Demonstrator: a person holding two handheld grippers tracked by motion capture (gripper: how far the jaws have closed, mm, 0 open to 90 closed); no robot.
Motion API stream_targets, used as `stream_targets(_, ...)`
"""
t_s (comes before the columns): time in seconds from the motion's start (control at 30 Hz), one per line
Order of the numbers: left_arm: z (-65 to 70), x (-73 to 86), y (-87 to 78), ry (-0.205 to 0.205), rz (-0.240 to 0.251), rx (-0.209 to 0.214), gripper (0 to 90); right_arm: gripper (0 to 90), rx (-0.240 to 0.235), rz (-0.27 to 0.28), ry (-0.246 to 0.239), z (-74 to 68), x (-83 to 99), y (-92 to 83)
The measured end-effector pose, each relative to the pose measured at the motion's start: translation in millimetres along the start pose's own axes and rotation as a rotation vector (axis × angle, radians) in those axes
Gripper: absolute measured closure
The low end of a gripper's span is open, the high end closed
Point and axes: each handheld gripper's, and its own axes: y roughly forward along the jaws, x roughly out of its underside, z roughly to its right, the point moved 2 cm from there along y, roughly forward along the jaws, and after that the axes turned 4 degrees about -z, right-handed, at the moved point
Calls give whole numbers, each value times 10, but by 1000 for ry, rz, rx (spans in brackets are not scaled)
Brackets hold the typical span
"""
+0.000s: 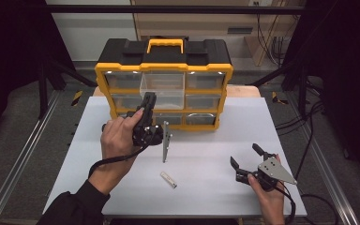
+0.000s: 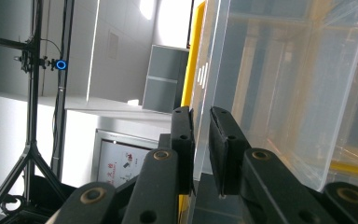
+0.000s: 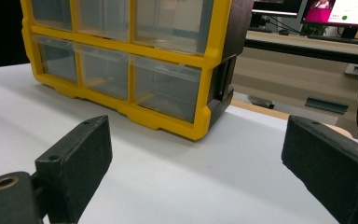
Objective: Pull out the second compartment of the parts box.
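Note:
A yellow and black organizer (image 1: 122,51) with clear drawers stands at the back of the white table (image 1: 206,187). Its upper middle clear drawer (image 1: 164,84) is pulled out toward me. My left gripper (image 1: 148,98) is turned on its side at that drawer's left front corner. In the left gripper view its jaws (image 2: 200,121) are shut on the drawer's thin clear wall (image 2: 284,93). My right gripper (image 1: 246,156) rests low at the table's front right, open, with nothing between its pads (image 3: 81,154); the organizer (image 3: 209,56) lies ahead of it.
A grey metal strip (image 1: 166,143) lies on the table just in front of the organizer, right of my left hand. A small pale stick (image 1: 168,179) lies nearer the front edge. Dark frame rails run along both sides of the table.

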Motion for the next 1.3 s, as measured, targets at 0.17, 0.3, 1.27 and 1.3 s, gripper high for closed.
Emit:
stream_targets(0.17,-10,1,-5,5,5,-1,800,86,1,-2,-1,0,0,-1)
stream_targets(0.3,-13,-2,-28,-2,5,1,799,86,1,-2,-1,0,1,-1)
stream_targets(1.27,-42,0,-141,-11,5,6,797,86,5,1,2,-3,-6,-15)
stream_targets(1.3,-35,1,-144,-13,5,5,797,86,3,0,1,-2,-5,-14)
